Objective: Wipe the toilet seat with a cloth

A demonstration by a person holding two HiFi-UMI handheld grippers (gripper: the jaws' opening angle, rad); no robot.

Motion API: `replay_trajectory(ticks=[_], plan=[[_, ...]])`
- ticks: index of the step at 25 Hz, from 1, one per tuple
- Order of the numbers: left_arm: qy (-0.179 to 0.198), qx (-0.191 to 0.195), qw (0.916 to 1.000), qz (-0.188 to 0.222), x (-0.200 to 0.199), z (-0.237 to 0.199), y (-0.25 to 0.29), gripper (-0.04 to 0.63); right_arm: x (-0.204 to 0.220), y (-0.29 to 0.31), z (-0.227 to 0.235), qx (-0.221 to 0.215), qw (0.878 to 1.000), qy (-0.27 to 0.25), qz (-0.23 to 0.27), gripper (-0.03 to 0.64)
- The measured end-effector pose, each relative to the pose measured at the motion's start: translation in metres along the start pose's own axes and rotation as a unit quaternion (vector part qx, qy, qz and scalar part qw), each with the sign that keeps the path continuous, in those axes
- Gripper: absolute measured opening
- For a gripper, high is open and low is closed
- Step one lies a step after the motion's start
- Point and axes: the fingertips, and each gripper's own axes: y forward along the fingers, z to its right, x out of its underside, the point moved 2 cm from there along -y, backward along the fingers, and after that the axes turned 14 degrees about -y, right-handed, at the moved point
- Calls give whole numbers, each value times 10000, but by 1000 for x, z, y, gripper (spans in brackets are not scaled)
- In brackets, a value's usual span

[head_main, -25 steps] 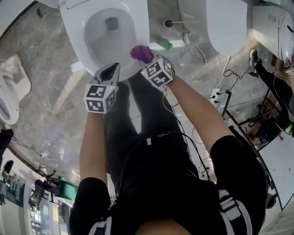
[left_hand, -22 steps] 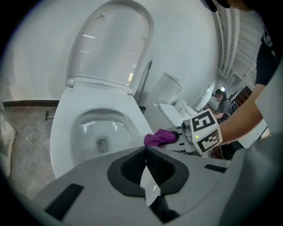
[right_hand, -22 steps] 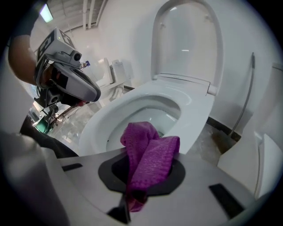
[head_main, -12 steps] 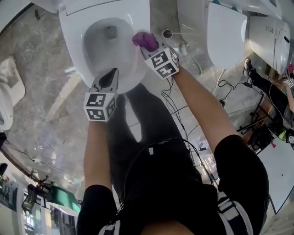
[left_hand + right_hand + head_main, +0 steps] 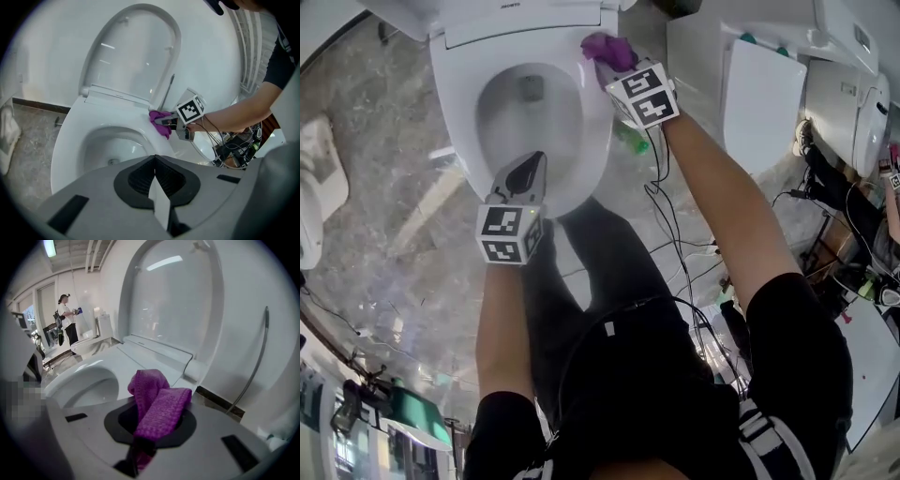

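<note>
Poised over the near rim of the toilet seat, my left tool has its jaws pressed together with nothing between them. Farther on, my right tool is clamped on the purple cloth, which sits at the seat's right rear part, near the hinge. Behind both, the lid stands raised.

The toilet seat is smooth, glossy white; the cloth nubby woven fabric; the floor polished, veined stone.
</note>
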Motion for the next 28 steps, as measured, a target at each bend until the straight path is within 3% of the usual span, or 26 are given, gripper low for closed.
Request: replay_trajectory(ticks=[6, 11, 14, 19, 28], plan=[[-3, 13, 10000, -28, -7, -2, 9, 9, -15, 27, 59, 257, 9994, 175, -140, 48], [-111, -41, 9999, -1, -6, -7, 15, 9, -27, 35, 71, 383, 9992, 66, -105, 48], [-173, -21, 9998, -44, -3, -4, 18, 9, -28, 33, 60, 517, 9986, -100, 29, 48], [-87, 18, 9999, -70, -5, -1, 21, 9, -33, 34, 36, 393, 9951, -871, 259, 48], [-169, -22, 9998, -71, -1, -13, 13, 9, -28, 17, -24, -300, 9817, -1811, 514, 48]])
